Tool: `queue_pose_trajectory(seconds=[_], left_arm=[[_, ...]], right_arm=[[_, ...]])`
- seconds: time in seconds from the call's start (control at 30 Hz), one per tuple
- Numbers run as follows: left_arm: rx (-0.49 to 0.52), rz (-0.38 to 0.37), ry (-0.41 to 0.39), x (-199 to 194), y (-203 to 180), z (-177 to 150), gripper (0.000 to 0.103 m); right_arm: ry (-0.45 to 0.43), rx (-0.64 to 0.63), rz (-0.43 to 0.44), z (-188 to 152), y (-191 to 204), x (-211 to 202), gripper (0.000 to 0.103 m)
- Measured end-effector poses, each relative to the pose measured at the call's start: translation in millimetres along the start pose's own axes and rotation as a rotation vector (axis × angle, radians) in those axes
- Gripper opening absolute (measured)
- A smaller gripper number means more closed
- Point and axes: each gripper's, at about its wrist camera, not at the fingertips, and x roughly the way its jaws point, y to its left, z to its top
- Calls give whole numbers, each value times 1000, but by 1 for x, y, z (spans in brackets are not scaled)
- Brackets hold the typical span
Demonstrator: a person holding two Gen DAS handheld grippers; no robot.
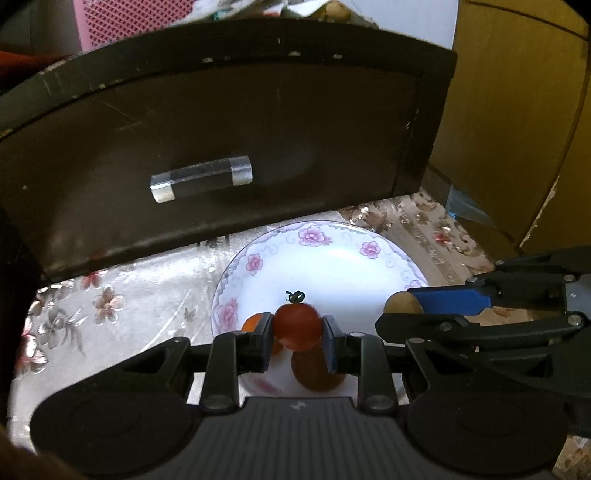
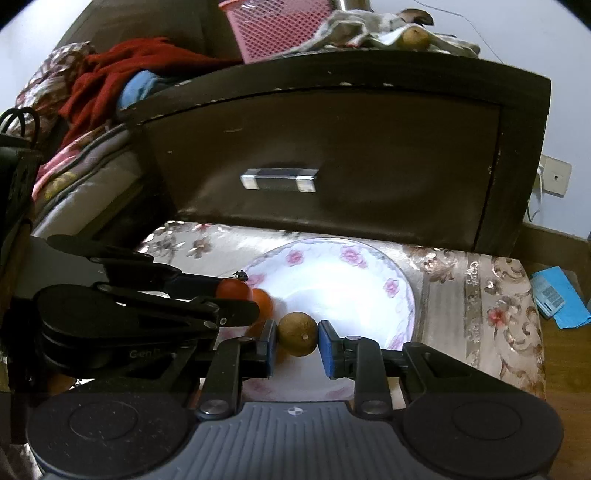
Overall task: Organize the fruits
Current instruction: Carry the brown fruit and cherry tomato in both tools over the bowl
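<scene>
My left gripper [image 1: 297, 332] is shut on a red cherry tomato [image 1: 297, 326] with a green stem, held over the near rim of a white floral plate [image 1: 325, 258]. An orange fruit [image 1: 253, 323] lies just left of it, and a brownish fruit [image 1: 314, 376] lies below the tomato. My right gripper [image 2: 297, 338] is shut on a round brown longan [image 2: 297, 334] over the same plate [image 2: 332, 280]. The longan also shows in the left wrist view [image 1: 402, 302]. In the right wrist view the tomato [image 2: 232, 290] and an orange fruit [image 2: 263, 301] sit at the left.
A dark drawer front [image 2: 332, 155] with a clear handle [image 2: 279, 180] stands right behind the plate. The plate rests on a floral cloth [image 2: 491, 302]. A pink basket [image 2: 277, 26], clothes and a pear-like fruit [image 2: 415, 37] lie on top. Blue paper [image 2: 557, 299] lies on the floor.
</scene>
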Motion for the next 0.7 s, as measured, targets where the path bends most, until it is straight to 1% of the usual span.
queue_pose_trajectory(seconds=[0.27,0.5,0.7], left_arm=[[32,14,15,21,-2,5,35],[27,18,30,29,-1,4,35],[28,28,29,30,-1,4,35]], right_arm=[[16,29,-3,-2,-18,19,21],[31,37,5,-3,-22,29,22],[24,37,0,-4,-22,29,23]])
